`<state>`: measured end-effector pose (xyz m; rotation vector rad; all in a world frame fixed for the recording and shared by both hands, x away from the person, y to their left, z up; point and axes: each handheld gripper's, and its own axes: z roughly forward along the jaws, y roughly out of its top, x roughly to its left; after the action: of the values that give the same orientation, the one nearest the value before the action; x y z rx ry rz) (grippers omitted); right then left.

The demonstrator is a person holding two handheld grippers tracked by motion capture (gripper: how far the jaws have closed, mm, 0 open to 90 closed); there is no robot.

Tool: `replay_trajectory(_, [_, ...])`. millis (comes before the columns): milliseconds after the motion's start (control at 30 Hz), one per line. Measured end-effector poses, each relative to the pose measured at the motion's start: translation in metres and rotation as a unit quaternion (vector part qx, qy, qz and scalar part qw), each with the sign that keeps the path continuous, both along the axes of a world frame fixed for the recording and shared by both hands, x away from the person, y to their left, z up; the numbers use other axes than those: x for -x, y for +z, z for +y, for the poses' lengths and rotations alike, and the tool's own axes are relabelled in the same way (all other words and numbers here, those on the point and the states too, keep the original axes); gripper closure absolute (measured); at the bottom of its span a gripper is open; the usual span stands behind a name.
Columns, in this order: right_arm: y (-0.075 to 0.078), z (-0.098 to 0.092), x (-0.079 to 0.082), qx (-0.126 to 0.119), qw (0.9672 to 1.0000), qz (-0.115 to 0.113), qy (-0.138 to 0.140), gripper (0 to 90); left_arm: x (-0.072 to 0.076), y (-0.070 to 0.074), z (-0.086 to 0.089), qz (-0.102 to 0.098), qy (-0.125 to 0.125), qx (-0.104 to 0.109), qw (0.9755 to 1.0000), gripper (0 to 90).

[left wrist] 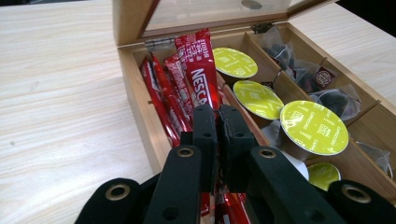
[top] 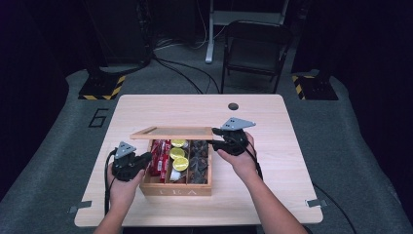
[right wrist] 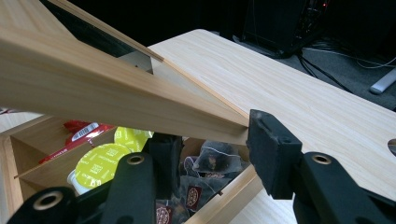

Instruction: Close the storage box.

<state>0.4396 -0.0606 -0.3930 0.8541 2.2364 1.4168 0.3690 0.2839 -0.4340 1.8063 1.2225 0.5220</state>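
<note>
While the wooden tea box [top: 176, 187] sits on the near middle of the surface [top: 272, 161], its lid [top: 171, 132] stands raised and tilted back over the far side of the box. The right tool [top: 225, 141] holds that lid up at the box's right far corner: in the right gripper view the lid's wooden edge [right wrist: 116, 93] passes between the two black jaws, which are closed on it.

Inside the box, red Nescafé stick packs [left wrist: 194, 79] fill the left compartment, yellow-green lidded capsules [left wrist: 314, 127] lie in the middle one, and dark tea bags in clear wrappers [left wrist: 334, 100] fill the right one.

The left tool [top: 144, 160] hovers at the box's left side, over the left compartment. In the left gripper view its jaws stand pressed together, closed, with the red sticks just beyond and beneath the tips [left wrist: 217, 122]; whether a stick is pinched between them cannot be told.

Beyond the box, a small dark round hole [top: 233, 106] marks the surface near its far edge. Past the surface, a dark folding chair [top: 254, 48] stands on the grey floor.
</note>
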Motion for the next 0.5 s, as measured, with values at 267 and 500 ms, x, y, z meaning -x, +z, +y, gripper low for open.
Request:
replay_trajectory(267, [0.0, 0.0, 0.0, -0.001, 1.0, 0.0, 0.0, 55.1, 0.004, 0.004, 0.017, -0.005, 0.016, -0.004, 0.9998, 85.8])
replay_trajectory(500, [0.0, 0.0, -0.001, -0.003, 1.0, -0.003, 0.001, 55.1, 0.007, -0.001, 0.046, 0.001, 0.044, -0.004, 0.999, 85.8])
